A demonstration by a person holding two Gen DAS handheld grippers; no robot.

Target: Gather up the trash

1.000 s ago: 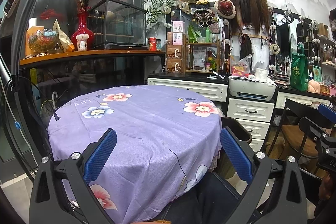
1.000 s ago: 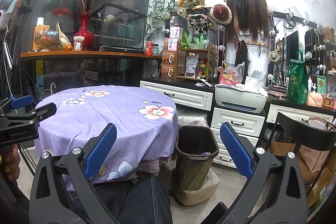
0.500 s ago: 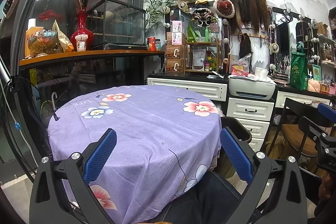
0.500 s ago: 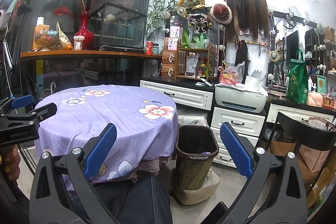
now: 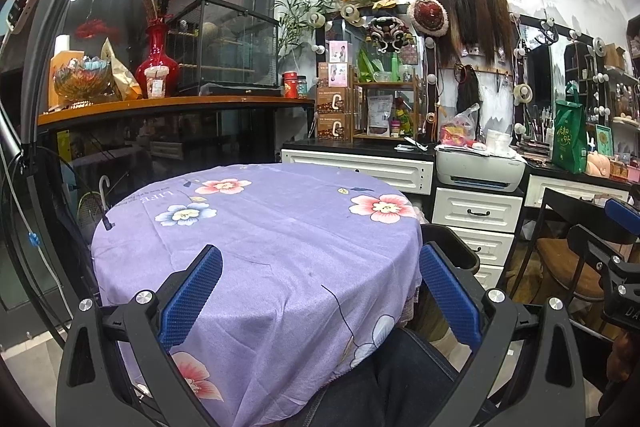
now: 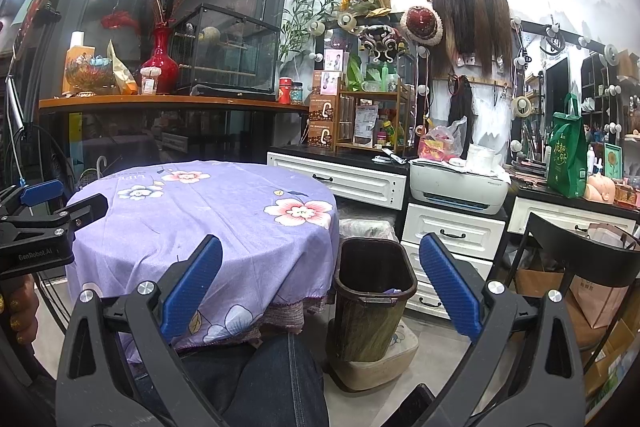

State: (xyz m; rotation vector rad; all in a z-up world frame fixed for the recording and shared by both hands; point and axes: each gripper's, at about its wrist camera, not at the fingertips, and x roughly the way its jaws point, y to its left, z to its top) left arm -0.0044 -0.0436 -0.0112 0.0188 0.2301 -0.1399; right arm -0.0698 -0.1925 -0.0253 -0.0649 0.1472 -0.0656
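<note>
A round table under a purple flowered cloth (image 5: pixel 260 235) (image 6: pixel 224 211) fills the middle; I see no loose trash on it. A dark brown trash bin (image 6: pixel 374 291) stands on the floor right of the table on a pale base, with a scrap of paper inside. In the left wrist view only its rim (image 5: pixel 456 247) shows behind the table edge. My left gripper (image 5: pixel 320 287) hangs open over the near table edge, holding nothing. My right gripper (image 6: pixel 320 287) is open and empty, held low in front of the bin and table.
White drawer cabinets (image 6: pixel 452 235) with a printer (image 6: pixel 460 183) line the back wall. A black chair (image 6: pixel 580 267) stands at the right with bags beneath. A wooden shelf (image 5: pixel 172 105) holds a red vase and glass case. A person's dark trouser knee (image 6: pixel 272 379) sits below the grippers.
</note>
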